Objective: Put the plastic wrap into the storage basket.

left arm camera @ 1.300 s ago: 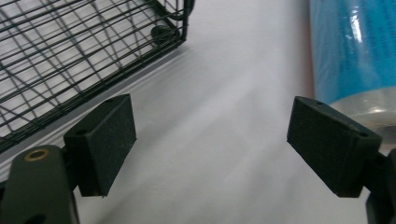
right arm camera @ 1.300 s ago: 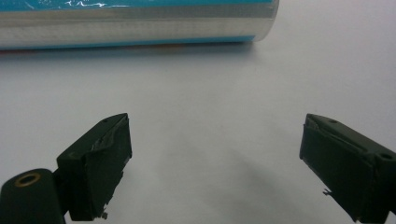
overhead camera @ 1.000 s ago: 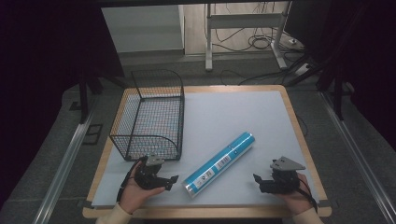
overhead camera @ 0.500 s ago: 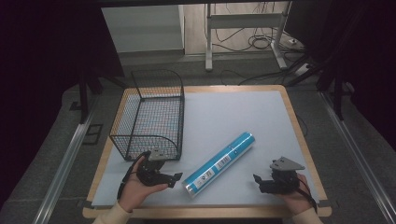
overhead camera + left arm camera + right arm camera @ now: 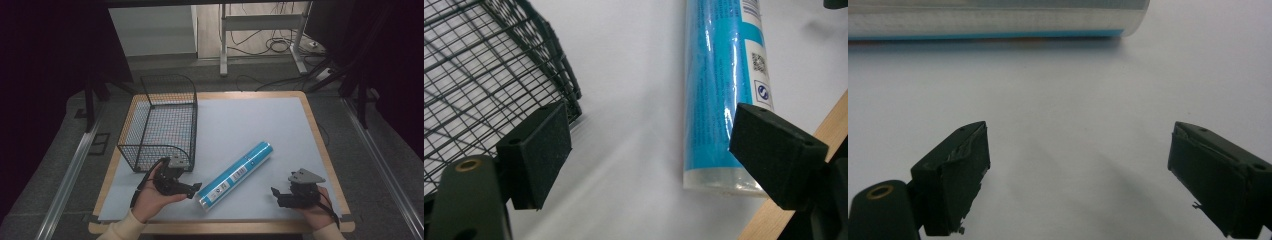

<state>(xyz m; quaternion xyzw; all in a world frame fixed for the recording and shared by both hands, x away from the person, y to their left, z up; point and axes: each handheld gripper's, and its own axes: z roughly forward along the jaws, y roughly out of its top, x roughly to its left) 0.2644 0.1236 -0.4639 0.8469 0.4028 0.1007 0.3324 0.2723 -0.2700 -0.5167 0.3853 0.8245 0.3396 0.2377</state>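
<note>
Since the earlier high view, our left hand has lifted a little off the table and swung its gripper toward the tube, while the right hand has kept its place.

Going left to right: a black wire basket (image 5: 162, 120) stands on the left half of the pale mat, empty as far as we can see. Just in front of its near corner, our left gripper (image 5: 192, 189) hovers with its jaws apart and nothing between them. In the left gripper view the basket corner sits by one pad and the tube's near end by the other. The long blue tube (image 5: 235, 175) lies flat on the mat, slanting from near-left to far-right, its near end just beside the left gripper's tips. Well to the right, our right gripper (image 5: 276, 194) rests low by the table's (image 5: 320, 140) front edge, jaws also wide and empty — the tube lies across the top of its own view, some way off.

We judge the step in hand to be picking up the tube, probably for the basket. To do it well, we should move further along the tube, square the pads across its round body rather than at the end cap, and close firmly — the glossy wrap looks slippery and a round tube can roll.
</note>
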